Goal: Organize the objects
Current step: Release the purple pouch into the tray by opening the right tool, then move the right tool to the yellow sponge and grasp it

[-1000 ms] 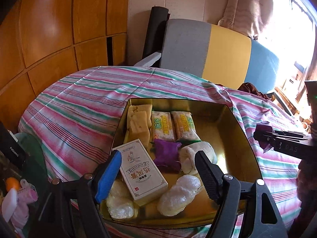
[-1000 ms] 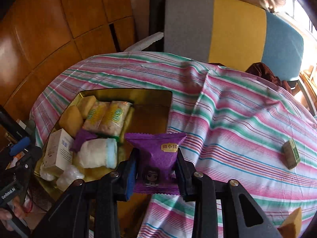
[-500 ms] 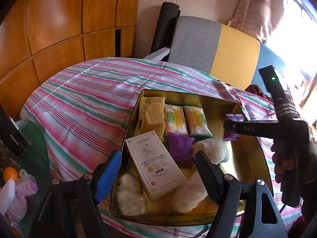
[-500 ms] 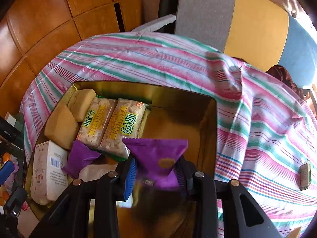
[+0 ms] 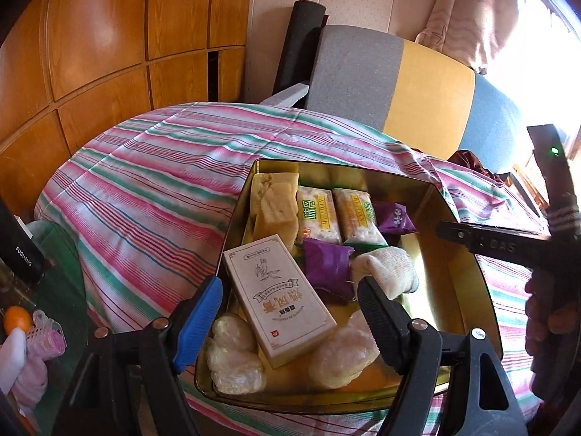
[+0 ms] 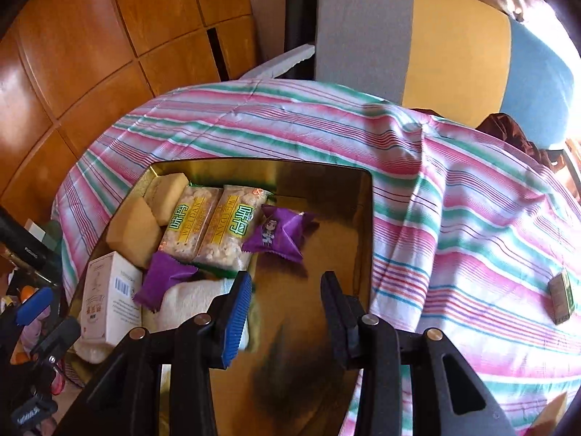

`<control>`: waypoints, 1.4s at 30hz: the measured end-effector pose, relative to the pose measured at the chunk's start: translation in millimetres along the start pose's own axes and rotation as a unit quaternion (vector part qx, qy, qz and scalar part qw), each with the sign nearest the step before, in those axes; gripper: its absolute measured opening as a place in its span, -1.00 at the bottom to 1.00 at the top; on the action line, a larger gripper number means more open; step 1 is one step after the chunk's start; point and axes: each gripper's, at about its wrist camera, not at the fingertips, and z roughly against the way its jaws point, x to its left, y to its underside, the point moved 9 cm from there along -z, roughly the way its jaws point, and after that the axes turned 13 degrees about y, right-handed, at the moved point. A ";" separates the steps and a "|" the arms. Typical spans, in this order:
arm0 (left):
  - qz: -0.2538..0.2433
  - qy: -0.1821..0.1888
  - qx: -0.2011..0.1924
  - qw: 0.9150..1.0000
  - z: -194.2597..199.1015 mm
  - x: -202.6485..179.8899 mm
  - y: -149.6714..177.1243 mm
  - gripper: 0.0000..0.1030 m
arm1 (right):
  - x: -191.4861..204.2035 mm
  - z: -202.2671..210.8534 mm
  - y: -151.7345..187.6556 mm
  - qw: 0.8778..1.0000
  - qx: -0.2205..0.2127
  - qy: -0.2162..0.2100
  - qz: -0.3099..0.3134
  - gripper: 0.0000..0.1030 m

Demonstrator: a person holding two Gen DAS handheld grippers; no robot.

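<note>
We have the gold tin sitting on the striped cloth of the worktop, toward its left edge in the right wrist view, and we fill it side by side so that like goes with like. The purple packet now lies loose on the tin's bare floor, touching the right-hand one of the two rice bars, well within the walls, which seems a sensible slot because the right half of the tin is free. Our right gripper hangs just above that bare floor with its jaws opening and nothing between them, the packet lying beyond the fingertips and apart from them. Our left gripper hovers over the tin's near edge, jaws standing fairly wide and empty, framing the white box without pressing on it. We keep it there, we judge, to be ready for steadying or nudging the packed side. A second purple packet rests between the box and a white knitted bundle, and wrapped pale buns fill the near corner. A small green-and-tan block lies out on the cloth near the worktop's right edge. It is probably another snack, though it is too small to tell, and likely the next thing to bring in.
</note>
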 end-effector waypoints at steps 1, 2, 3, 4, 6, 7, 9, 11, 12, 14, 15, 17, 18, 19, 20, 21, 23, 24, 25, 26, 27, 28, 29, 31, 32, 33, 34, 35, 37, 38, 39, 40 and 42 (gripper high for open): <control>-0.003 0.000 -0.001 1.000 1.5 -1.4 -0.8 0.53 | -4.2 5.1 3.2 1.000 -0.003 0.001 -0.003 -0.23; -0.006 0.000 -0.003 1.000 2.7 -3.4 -1.3 0.54 | -9.3 10.0 7.0 1.000 -0.005 0.002 -0.006 -0.23; -0.009 0.001 -0.003 1.000 3.6 -5.1 -1.7 0.54 | -14.3 14.8 11.0 1.000 -0.008 0.003 -0.009 -0.22; -0.011 0.002 -0.003 1.000 4.2 -6.8 -1.9 0.54 | -19.9 18.6 15.4 1.000 -0.008 0.004 -0.012 -0.21; -0.017 0.004 -0.003 1.000 5.4 -11.7 -2.1 0.54 | -33.3 25.7 24.8 1.000 -0.008 0.007 -0.020 -0.20; -0.020 0.006 -0.003 1.000 6.4 -14.3 -2.2 0.54 | -41.3 28.8 29.8 1.000 -0.007 0.009 -0.025 -0.19; -0.028 0.008 -0.004 1.000 8.3 -20.5 -2.1 0.54 | -59.0 34.6 39.8 0.999 -0.004 0.015 -0.036 -0.17; -0.037 0.010 -0.004 0.999 9.1 -26.5 -1.9 0.55 | -79.7 42.0 50.5 0.998 -0.004 0.025 -0.052 -0.15; -0.041 0.012 -0.003 0.999 9.2 -29.9 -1.6 0.55 | -91.3 45.5 55.7 0.998 -0.002 0.031 -0.062 -0.14; -0.048 0.016 0.000 0.999 8.4 -36.6 -0.9 0.55 | -117.1 52.7 66.3 0.996 0.001 0.042 -0.085 -0.14; -0.051 0.017 0.001 0.999 7.9 -40.0 -0.5 0.55 | -131.8 56.5 71.8 0.994 0.003 0.047 -0.098 -0.13; -0.057 0.024 0.004 0.998 6.6 -47.3 0.9 0.55 | -162.5 64.0 82.6 0.990 0.005 0.059 -0.128 -0.13; -0.060 0.027 0.005 0.998 5.7 -51.2 1.8 0.55 | -179.6 69.1 88.3 0.987 0.006 0.067 -0.147 -0.13; -0.062 0.030 0.007 0.998 4.4 -55.4 2.1 0.56 | -197.7 73.7 94.1 0.983 0.008 0.078 -0.166 -0.12; -0.064 0.034 0.008 0.997 3.7 -59.0 2.9 0.56 | -216.8 78.5 100.3 0.979 0.010 0.090 -0.185 -0.11; -0.067 0.039 0.010 0.997 2.7 -63.2 3.6 0.56 | -236.1 83.8 107.2 0.974 0.013 0.102 -0.203 -0.09; -0.073 0.047 0.012 0.996 0.6 -70.5 4.9 0.56 | -275.5 95.5 121.4 0.963 0.020 0.122 -0.241 -0.05; -0.076 0.051 0.014 0.996 -0.6 -73.9 5.6 0.56 | -294.7 100.5 129.0 0.956 0.026 0.131 -0.260 0.08; -0.078 0.054 0.016 0.995 -1.9 -76.8 6.6 0.56 | -312.4 104.2 137.5 0.949 0.034 0.139 -0.282 0.19; -0.079 0.058 0.018 0.995 -3.7 -79.8 7.2 0.56 | -330.2 107.8 147.1 0.940 0.041 0.146 -0.305 0.41; -0.079 0.062 0.021 0.995 -5.5 -82.7 7.8 0.56 | -343.7 110.3 155.4 0.933 0.047 0.152 -0.324 0.56; -0.080 0.064 0.023 0.994 -7.0 -85.8 8.1 0.56 | -355.6 112.4 163.8 0.926 0.051 0.157 -0.340 0.58; -0.081 0.066 0.024 0.994 -8.4 -88.8 8.5 0.56 | -365.3 112.9 171.8 0.919 0.057 0.164 -0.354 0.58; -0.086 0.072 0.027 0.993 -11.2 -96.1 9.0 0.56 | -377.8 108.0 184.8 0.907 0.072 0.172 -0.378 0.62; -0.090 0.074 0.028 0.993 -12.3 -100.0 9.5 0.56 | -379.8 103.9 190.1 0.902 0.080 0.173 -0.386 0.64; -0.094 0.077 0.029 0.992 -12.8 -104.3 9.5 0.56 | -379.9 98.4 193.0 0.901 0.086 0.168 -0.391 0.65; -0.099 0.080 0.029 0.991 -13.2 -108.6 9.3 0.56 | -378.4 92.1 195.2 0.901 0.094 0.163 -0.392 0.65; -0.104 0.083 0.029 0.991 -13.7 -113.3 8.9 0.56 | -376.5 85.0 196.5 0.901 0.103 0.161 -0.389 0.66; -0.110 0.088 0.030 0.989 -14.7 -121.3 7.6 0.56 | -373.3 70.4 198.1 0.902 0.128 0.167 -0.378 0.66; -0.114 0.092 0.031 0.989 -15.5 -126.0 6.5 0.56 | -371.9 64.4 198.0 0.902 0.141 0.168 -0.371 0.66; -0.118 0.096 0.031 0.988 -15.5 -132.0 5.6 0.56 | -370.1 59.1 196.7 0.905 0.150 0.165 -0.363 0.66; -0.123 0.101 0.030 0.987 -14.8 -136.2 4.6 0.56 | -367.7 53.8 195.8 0.908 0.160 0.163 -0.352 0.66; -0.134 0.109 0.030 0.985 -15.0 -147.5 3.3 0.58 | -361.1 47.5 195.3 0.913 0.175 0.158 -0.332 0.56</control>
